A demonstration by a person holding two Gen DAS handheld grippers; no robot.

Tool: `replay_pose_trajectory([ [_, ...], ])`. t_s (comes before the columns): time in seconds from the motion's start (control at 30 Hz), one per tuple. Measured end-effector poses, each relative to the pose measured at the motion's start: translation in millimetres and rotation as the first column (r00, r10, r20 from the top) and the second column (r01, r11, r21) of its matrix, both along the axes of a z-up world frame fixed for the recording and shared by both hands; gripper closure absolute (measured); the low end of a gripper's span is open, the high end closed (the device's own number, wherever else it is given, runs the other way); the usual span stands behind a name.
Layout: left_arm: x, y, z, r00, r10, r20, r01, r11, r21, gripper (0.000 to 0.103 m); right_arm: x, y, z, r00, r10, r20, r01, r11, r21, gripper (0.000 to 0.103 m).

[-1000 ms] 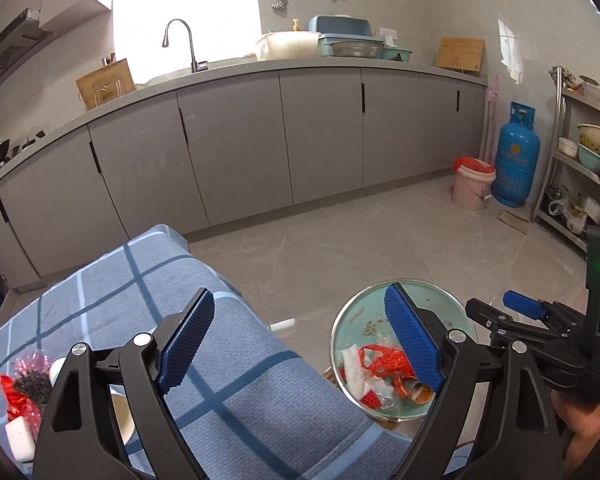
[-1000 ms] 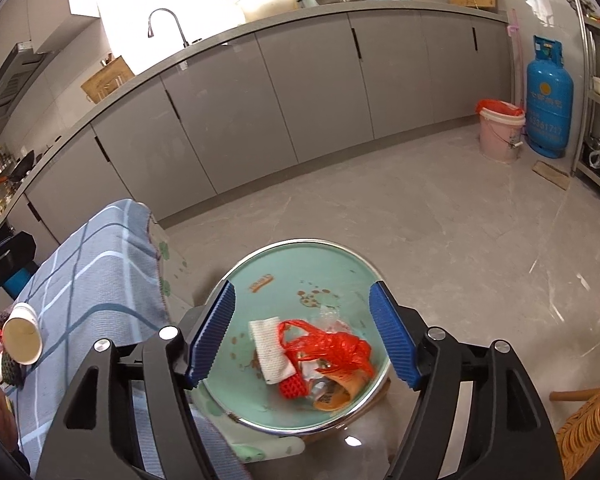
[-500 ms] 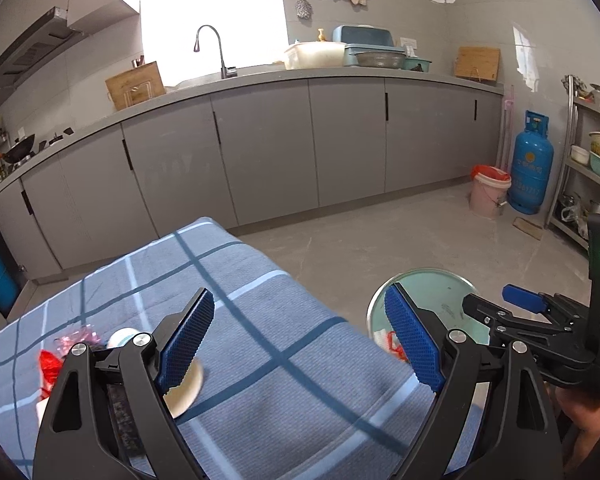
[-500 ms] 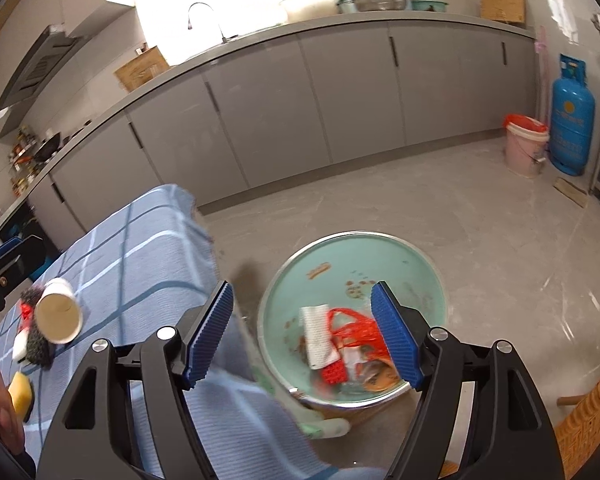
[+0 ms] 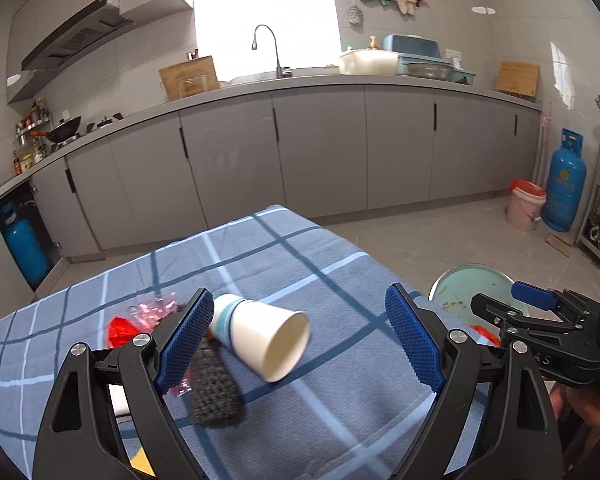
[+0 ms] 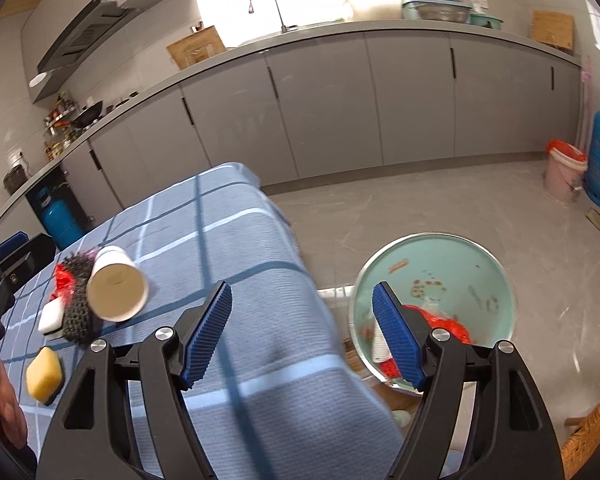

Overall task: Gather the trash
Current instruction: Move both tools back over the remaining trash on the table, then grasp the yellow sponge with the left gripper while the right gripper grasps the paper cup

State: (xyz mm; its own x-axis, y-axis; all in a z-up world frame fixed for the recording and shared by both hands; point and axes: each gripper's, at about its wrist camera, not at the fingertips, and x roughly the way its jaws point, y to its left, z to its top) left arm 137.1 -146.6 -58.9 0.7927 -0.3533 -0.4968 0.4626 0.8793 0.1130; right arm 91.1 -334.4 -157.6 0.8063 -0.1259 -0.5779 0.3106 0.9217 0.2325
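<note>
Now, change: we have swung both grippers off the basin and over the bench; the cup sat at the far left edge of the left view a second ago and lies between our left fingers now.
Meaning for the task: we judge one drop-off done and the next pick-up beginning.
Left gripper (image 5: 299, 340): fingers wide, nothing between the pads; the pads touch nothing.
Right gripper (image 6: 302, 334): fingers fairly wide and empty, bare cloth ahead of them.
Paper cup (image 5: 260, 340): on its side, mouth toward us, just ahead of the left fingers and nearer the left pad.
Black scrubber (image 5: 214, 388): beside the cup, partly behind the left pad, touching or nearly touching the cup.
Red wrapper (image 5: 120, 330): beyond the left pad, with clear crinkled plastic (image 5: 154, 306) next to it.
Yellow sponge (image 6: 44, 374): well left of the right fingers, near a white block (image 6: 51, 314).
Basin (image 6: 488, 264): on the floor, right of the right fingers, already holding red netting (image 6: 444, 322) and scraps.
Bench edge (image 6: 296, 248): the blue checked cloth drops off just between the right fingers and the basin.
Open room: wide bare cloth ahead of both grippers; the floor around the basin is unobstructed.
Caution: we judge the cup light and liable to roll toward that edge if nudged.
</note>
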Motion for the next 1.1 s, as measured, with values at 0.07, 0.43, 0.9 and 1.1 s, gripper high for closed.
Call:
replay_pose_trajectory([
  [0.07,0.2,11.1,-0.7,1.000,0.019,-0.002,-0.019,1.000,-0.004,0.016,2.1,12.9,1.7,1.000,0.024,-0.001,-0.024,1.000,-0.005,0.030],
  [0.43,-3.7,87.2,-17.2,0.989,0.148,-0.022,-0.147,0.989,0.036,0.013,9.1,74.1,1.1,0.990,0.143,-0.003,-0.143,0.990,-0.015,0.027],
  [0.9,-15.0,146.2,-55.4,0.967,0.208,-0.145,-0.205,0.978,0.036,0.010,8.3,132.9,-4.8,0.964,0.264,-0.014,-0.265,0.964,-0.028,0.026],
  [1.1,-15.1,138.5,-75.0,0.963,0.190,-0.191,-0.182,0.981,0.061,0.010,5.2,137.9,-3.0,0.963,0.270,-0.007,-0.270,0.962,-0.035,0.022],
])
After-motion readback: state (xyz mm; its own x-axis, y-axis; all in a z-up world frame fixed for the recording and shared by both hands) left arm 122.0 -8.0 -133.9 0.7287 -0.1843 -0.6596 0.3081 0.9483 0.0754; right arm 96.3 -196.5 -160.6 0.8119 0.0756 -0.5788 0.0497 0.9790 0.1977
